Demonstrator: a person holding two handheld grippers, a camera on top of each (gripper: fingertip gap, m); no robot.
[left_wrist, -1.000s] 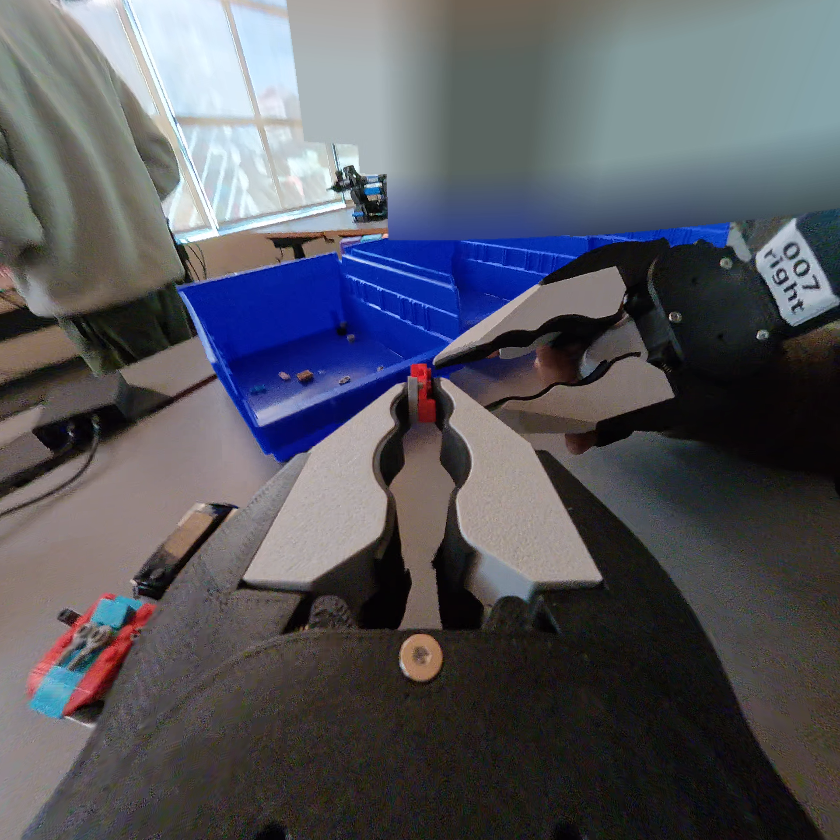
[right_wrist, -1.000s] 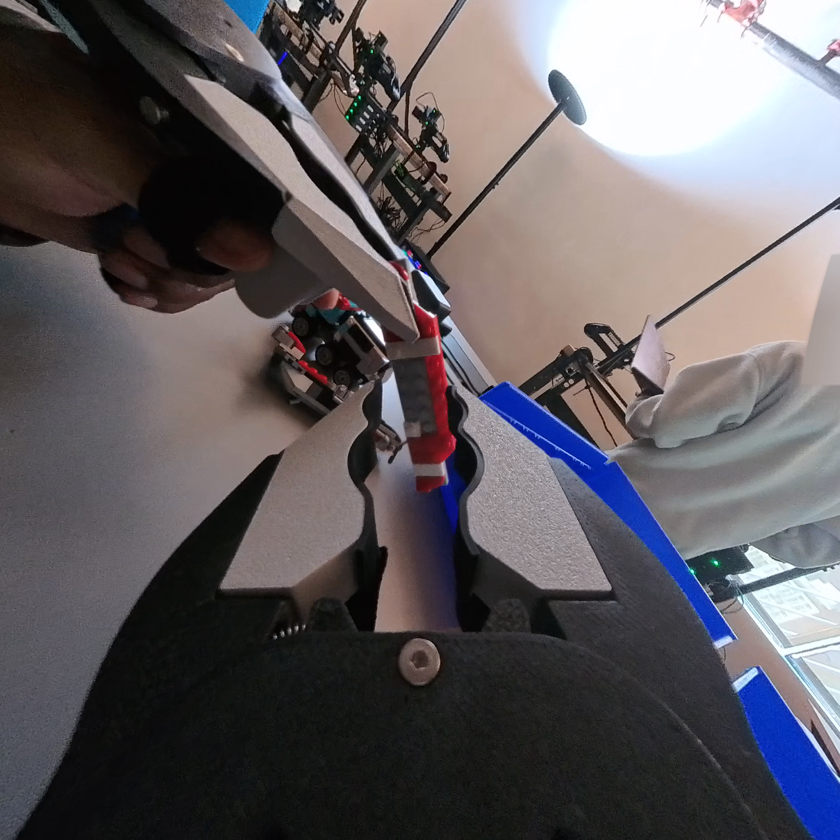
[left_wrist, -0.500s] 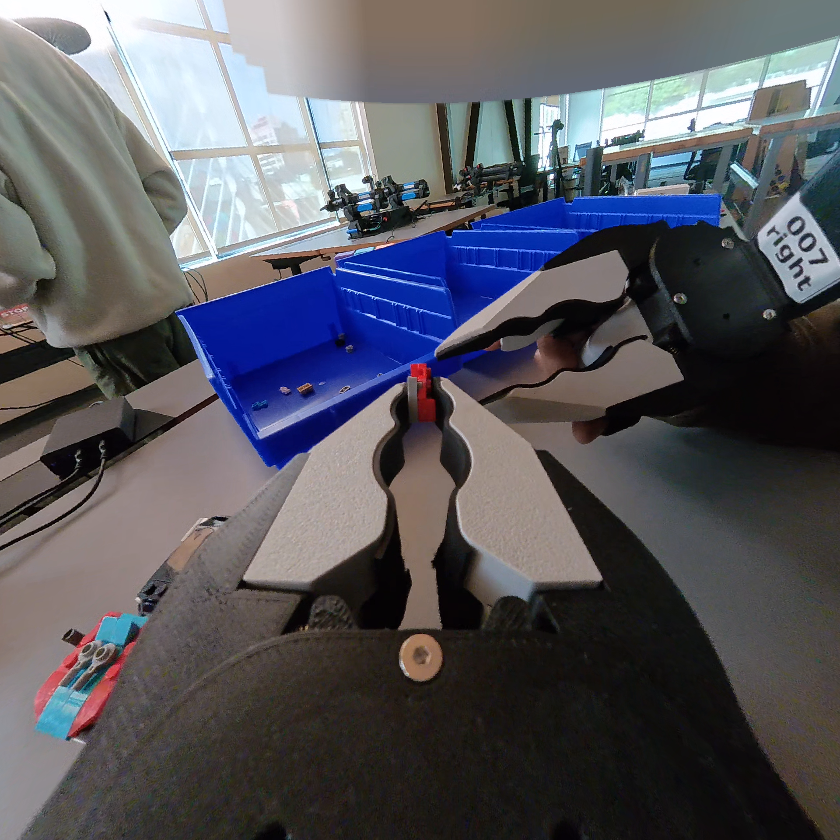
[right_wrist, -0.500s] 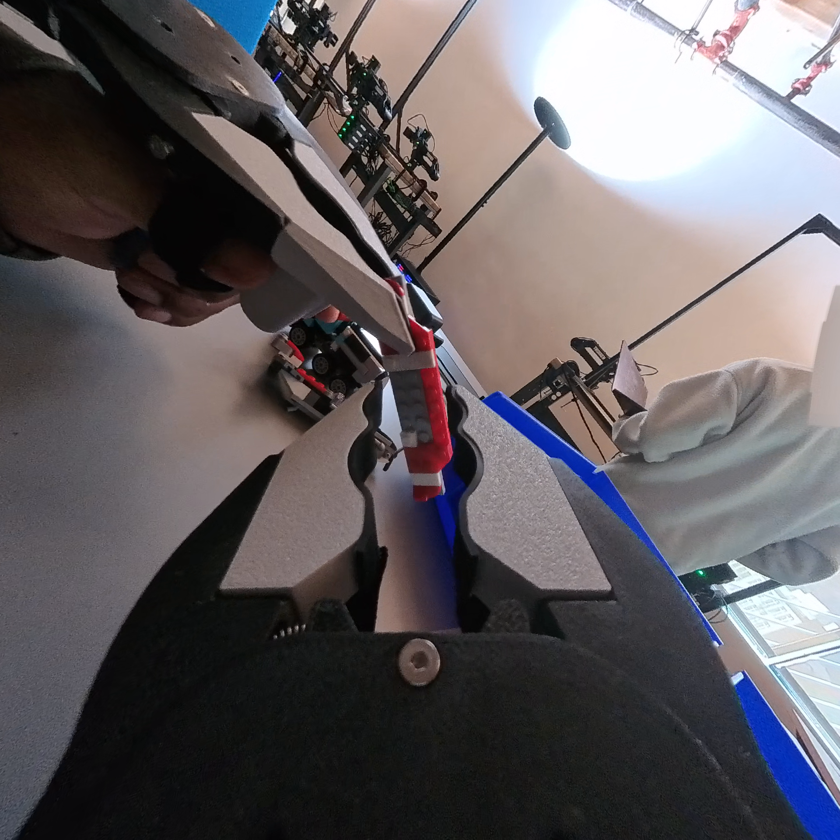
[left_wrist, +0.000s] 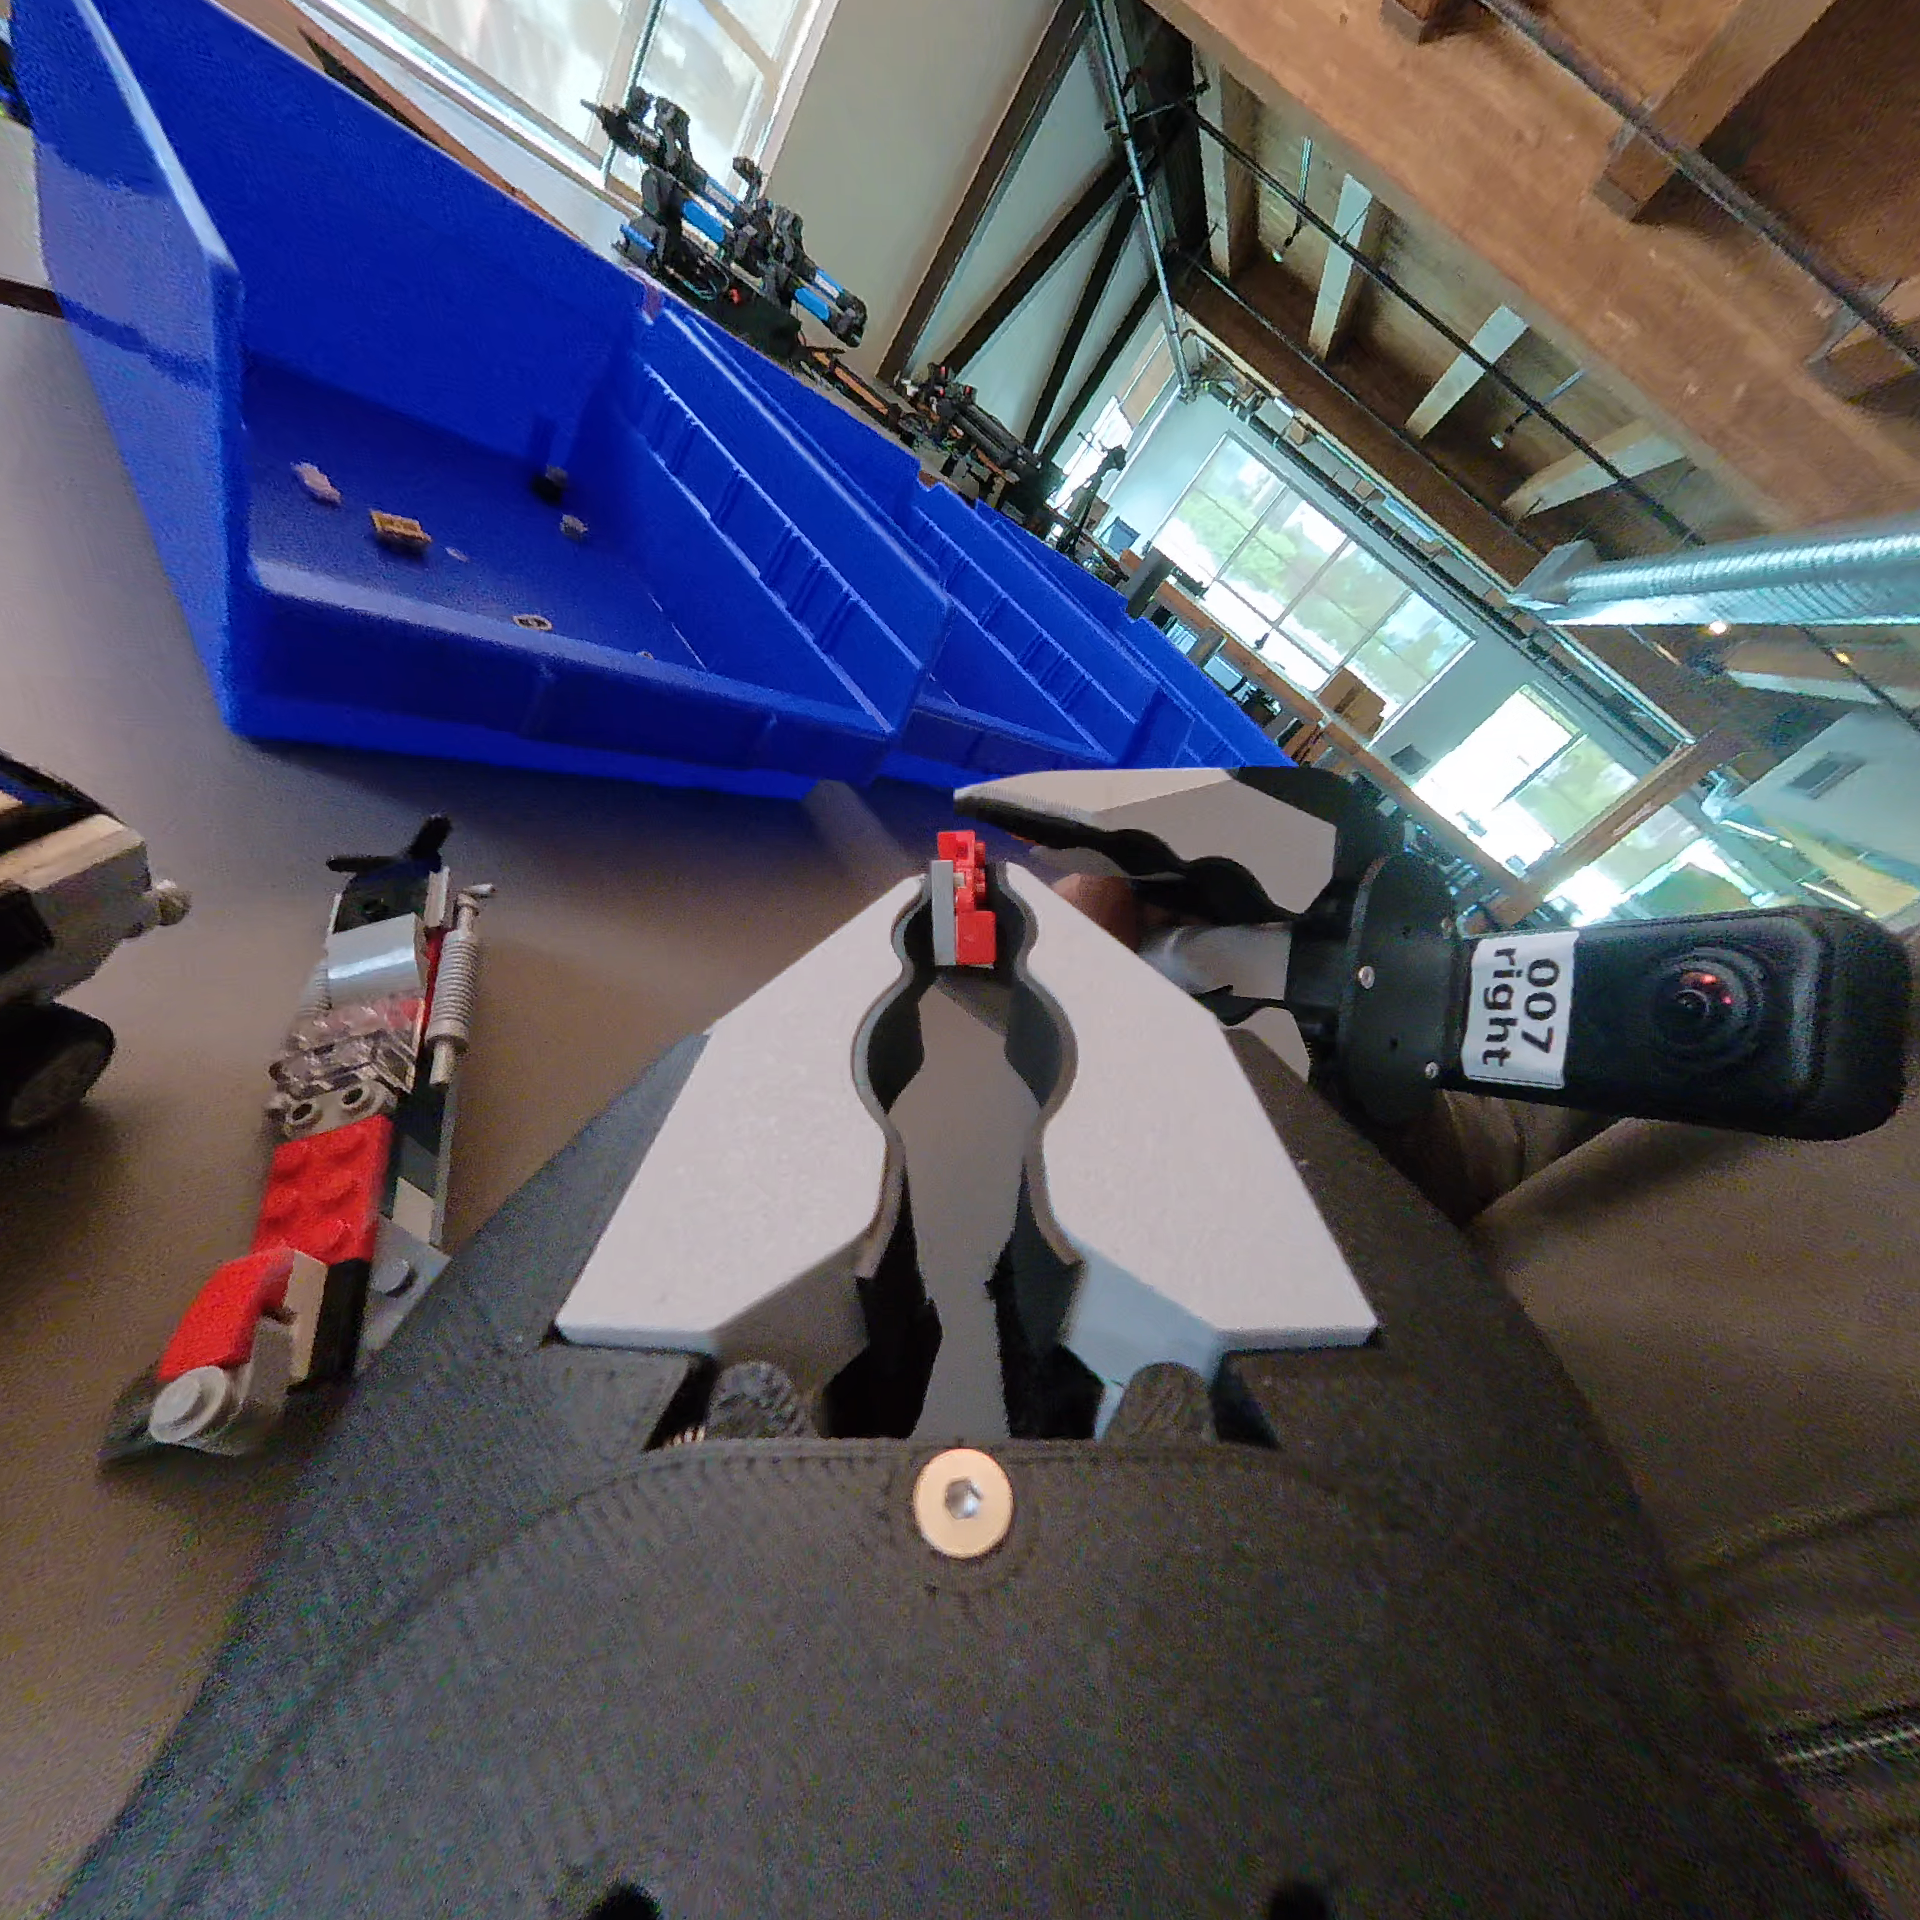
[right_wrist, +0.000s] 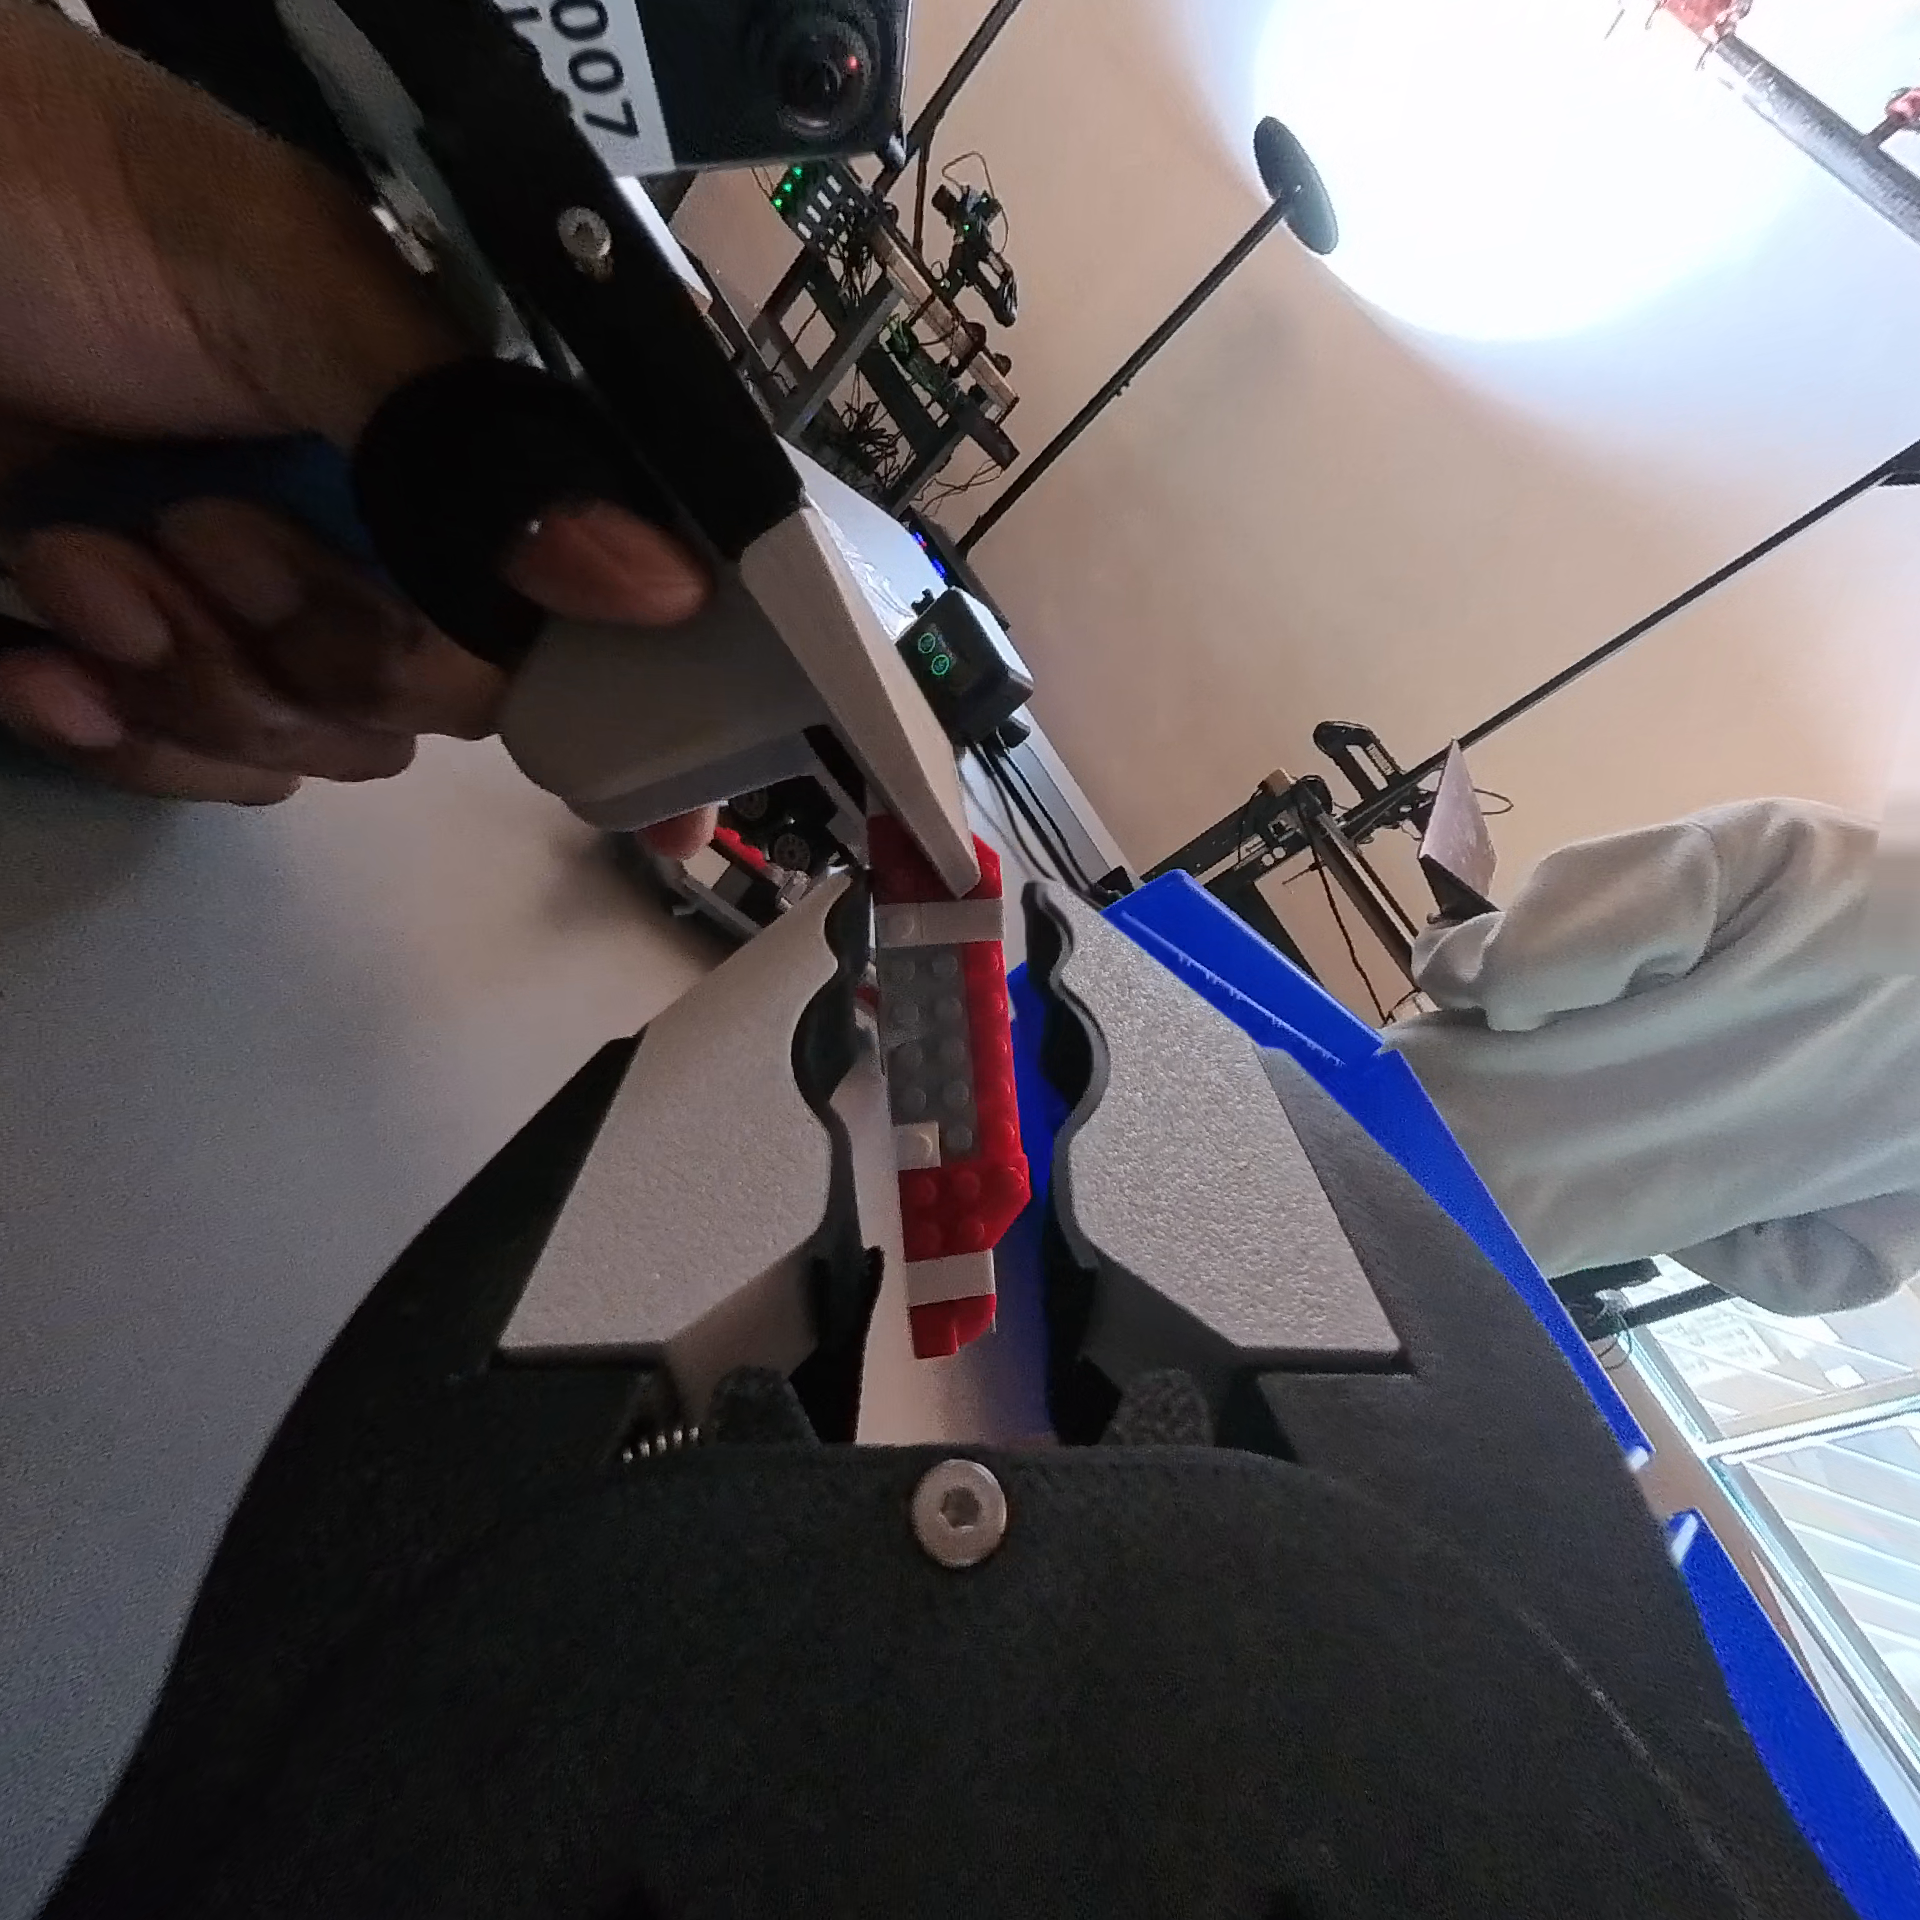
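Observation:
My left gripper (left_wrist: 964, 904) is shut on one end of a long red and grey brick piece (left_wrist: 971, 925). In the right wrist view the left gripper's finger (right_wrist: 862, 727) comes in from the upper left and clamps the piece's far end. The piece (right_wrist: 956, 1143) runs down between the fingers of my right gripper (right_wrist: 940, 904). The right jaws are partly open around it. The left pad (right_wrist: 831, 935) is close against it, and a strip of blue bin shows between it and the right pad (right_wrist: 1049, 966). In the left wrist view a right gripper finger (left_wrist: 1143, 821) reaches in from the right.
Blue bins (left_wrist: 416, 312) stand behind, the nearest holding several small bricks. A red, grey and clear brick strip with a spring (left_wrist: 343, 1143) lies on the grey table, and a toy car part (left_wrist: 42, 935) is at the far left. A person in a light sweatshirt (right_wrist: 1662, 1039) stands beyond the bins. My left and right fingertips are right by each other.
The left gripper has rolled, so its view is now tilted. The brick piece now reaches deeper between the right gripper's fingers. The left grasp on it is unchanged.

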